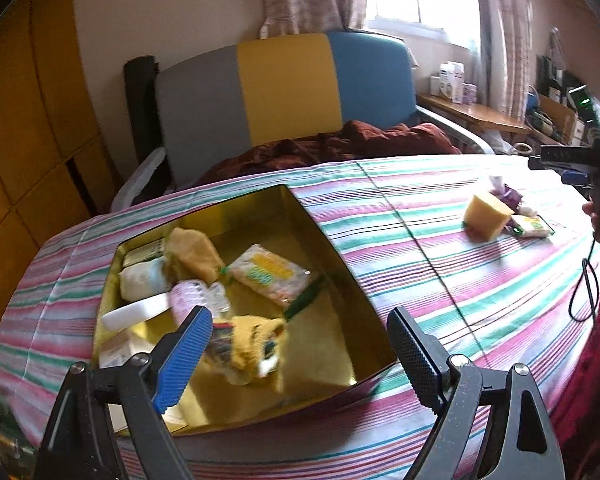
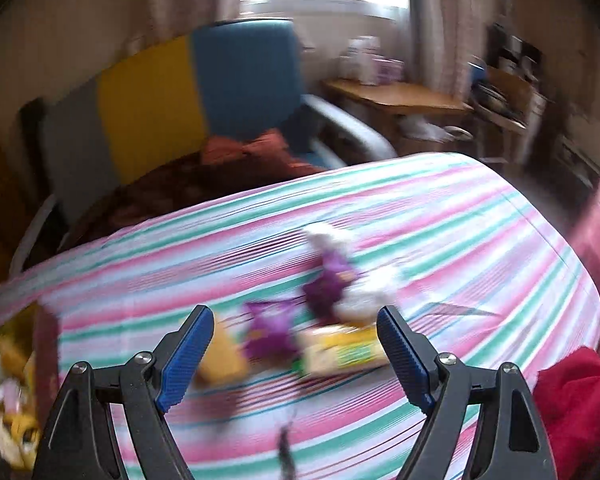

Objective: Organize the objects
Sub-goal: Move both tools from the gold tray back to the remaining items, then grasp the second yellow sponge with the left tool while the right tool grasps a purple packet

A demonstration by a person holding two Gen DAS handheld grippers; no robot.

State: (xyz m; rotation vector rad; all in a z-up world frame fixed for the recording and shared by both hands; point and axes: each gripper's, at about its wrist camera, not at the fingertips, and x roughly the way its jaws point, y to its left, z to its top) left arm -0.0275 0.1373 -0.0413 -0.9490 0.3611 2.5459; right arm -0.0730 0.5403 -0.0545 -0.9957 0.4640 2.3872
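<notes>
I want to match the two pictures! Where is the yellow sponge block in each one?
Left wrist view: the yellow sponge block lies on the striped tablecloth at right, apart from the gold metal tin.
Right wrist view: the block is blurred, low and left of centre, by the left finger of the open right gripper.
Shared landmark: the grey, yellow and blue chair back beyond the table.

Right wrist view smeared throughout: purple packets (image 2: 274, 330), yellow packet (image 2: 340, 350) unreadable. Gold tin (image 2: 8, 364) cut off at left edge. Left wrist view: yellow pouch (image 1: 248, 344) blurred, part-hidden behind blue fingertip (image 1: 184, 356).
</notes>
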